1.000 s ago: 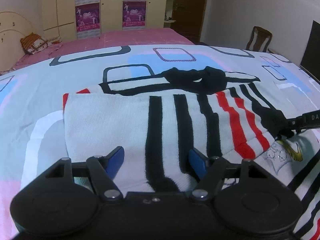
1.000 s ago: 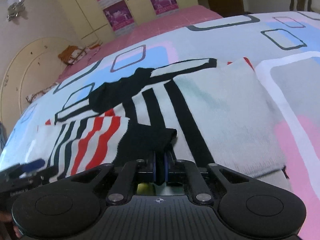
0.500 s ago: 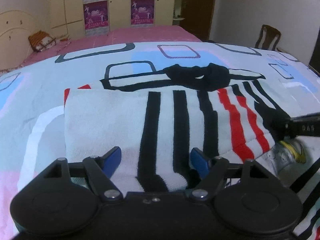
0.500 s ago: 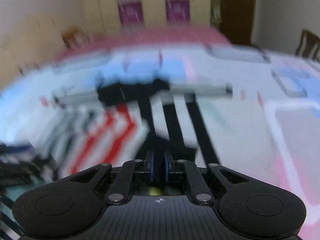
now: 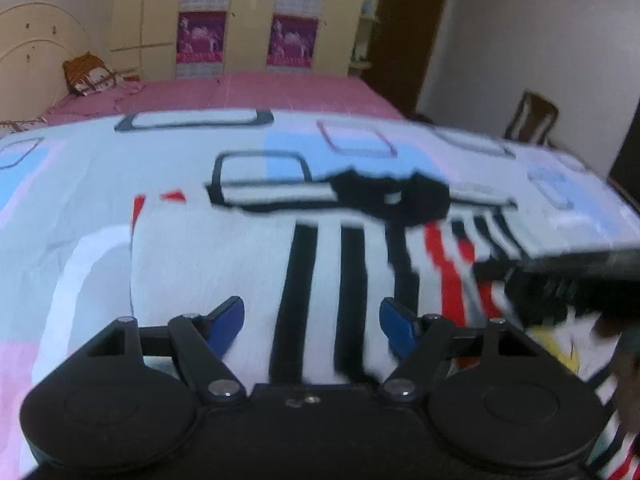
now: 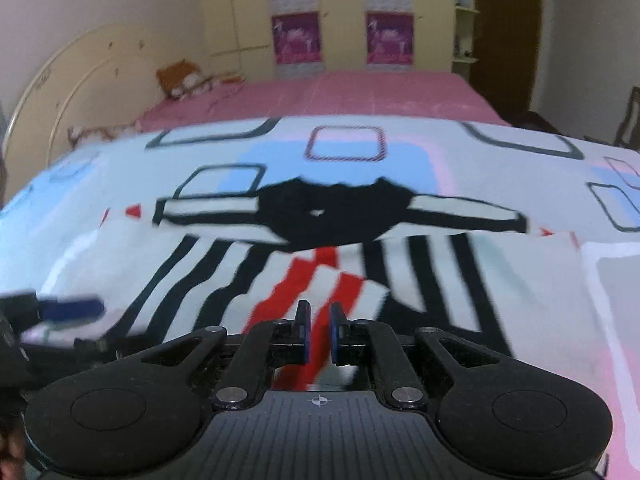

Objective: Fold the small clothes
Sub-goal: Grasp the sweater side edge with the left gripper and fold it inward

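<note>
A small white sweater (image 5: 224, 256) with black and red stripes and a black collar (image 5: 392, 196) lies on the bed; it also shows in the right wrist view (image 6: 440, 272). My left gripper (image 5: 312, 316) is open and empty, low over the sweater's near hem. My right gripper (image 6: 319, 330) has its jaws slightly parted just above the folded red-striped sleeve (image 6: 320, 284); nothing is held. The right gripper shows blurred at the right of the left wrist view (image 5: 560, 276). The left gripper's blue fingertip (image 6: 72, 308) shows at the left of the right wrist view.
A patterned bedsheet (image 5: 80, 184) covers the bed, with a pink sheet (image 5: 256, 92) beyond. A cushion (image 5: 86, 74) lies by the headboard. A wooden chair (image 5: 532, 116) stands at the far right. Wardrobe doors with posters (image 6: 344, 20) line the back wall.
My right gripper has swung across with the sleeve, laid it on the sweater's middle and opened slightly. My left gripper stayed open near the hem and rose a little.
</note>
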Motion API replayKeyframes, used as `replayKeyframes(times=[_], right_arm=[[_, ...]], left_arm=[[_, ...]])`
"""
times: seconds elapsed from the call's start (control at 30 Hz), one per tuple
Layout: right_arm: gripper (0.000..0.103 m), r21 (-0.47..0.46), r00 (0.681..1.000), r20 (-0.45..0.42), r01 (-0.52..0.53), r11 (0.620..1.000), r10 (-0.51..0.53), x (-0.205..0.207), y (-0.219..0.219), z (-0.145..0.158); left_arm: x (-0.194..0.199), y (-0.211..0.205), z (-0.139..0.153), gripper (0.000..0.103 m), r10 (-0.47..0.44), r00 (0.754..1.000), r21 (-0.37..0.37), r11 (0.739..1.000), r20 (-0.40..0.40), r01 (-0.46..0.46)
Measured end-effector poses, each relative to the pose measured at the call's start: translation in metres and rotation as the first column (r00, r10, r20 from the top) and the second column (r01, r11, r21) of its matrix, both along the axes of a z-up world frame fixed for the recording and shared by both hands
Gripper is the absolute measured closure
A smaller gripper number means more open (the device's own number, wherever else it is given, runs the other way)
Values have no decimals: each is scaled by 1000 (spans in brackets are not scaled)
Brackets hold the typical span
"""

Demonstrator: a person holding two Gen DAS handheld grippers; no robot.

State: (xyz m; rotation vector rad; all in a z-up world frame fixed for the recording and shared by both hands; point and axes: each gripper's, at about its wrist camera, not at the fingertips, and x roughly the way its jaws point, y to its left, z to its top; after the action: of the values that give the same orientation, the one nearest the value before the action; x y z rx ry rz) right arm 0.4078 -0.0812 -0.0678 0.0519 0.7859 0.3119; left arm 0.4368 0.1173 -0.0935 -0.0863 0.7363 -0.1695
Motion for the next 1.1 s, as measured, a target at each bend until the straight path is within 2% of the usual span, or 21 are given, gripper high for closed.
replayKeyframes(times=[0.1, 0.17, 0.2, 0.23, 0.37, 0.43, 0.47, 0.57, 0.67, 0.77, 0.83, 0.9, 1.0, 1.1], right_arm=[[95, 12, 1000, 6, -25, 1000, 25, 3, 11, -5], [95, -49, 997, -74, -41, 998, 37, 15, 23, -25], [95, -56, 998, -50, -44, 997, 41, 13, 25, -28], [95, -69, 998, -47, -47, 997, 44, 13, 26, -28], [94, -47, 999, -48, -22, 999, 19, 7, 17, -17], [54, -13, 1000, -19, 7, 1000, -7, -6, 2, -8], [22, 1, 1000, 4, 13, 1000, -13, -15, -6, -4], [23, 28, 1000, 31, 0, 1000, -1, -42, -25, 8], [37, 77, 999, 37, 11, 997, -14, -73, -54, 18], [55, 162, 998, 7, 54, 985, -56, -103, -92, 23], [58, 201, 996, -20, 91, 975, -88, -126, -117, 26], [58, 221, 991, -41, 131, 967, -125, -151, -141, 27], [57, 267, 981, -90, 189, 945, -171, -189, -177, 25], [57, 279, 973, -129, 221, 935, -191, -225, -203, 18]], left_arm=[[15, -8, -4, 26, -12, 1000, -11, 1000, -22, 12], [29, -19, -22, 23, -46, 992, 44, 998, -114, 52], [27, -24, -24, 18, -69, 994, 86, 993, -87, 77], [25, -26, -23, 19, -72, 994, 100, 992, -82, 80], [3, -13, -13, 21, -47, 998, 95, 994, -52, 52], [-13, -2, -9, 19, -22, 999, 85, 996, -32, 25], [-24, 2, -7, 17, -5, 1000, 92, 996, -20, 7], [-54, 10, -1, 15, 31, 999, 149, 988, 6, -32], [-89, 23, 6, 13, 69, 998, 144, 987, 6, -69], [-126, 36, 9, 31, 117, 993, 105, 988, -24, -114], [-150, 42, 8, 37, 146, 987, 95, 986, -68, -139], [-173, 45, 7, 37, 157, 984, 86, 985, -86, -150], [-207, 51, 4, 38, 139, 983, 7, 990, -121, -139], [-232, 54, -2, 45, 128, 980, -98, 985, -155, -144]])
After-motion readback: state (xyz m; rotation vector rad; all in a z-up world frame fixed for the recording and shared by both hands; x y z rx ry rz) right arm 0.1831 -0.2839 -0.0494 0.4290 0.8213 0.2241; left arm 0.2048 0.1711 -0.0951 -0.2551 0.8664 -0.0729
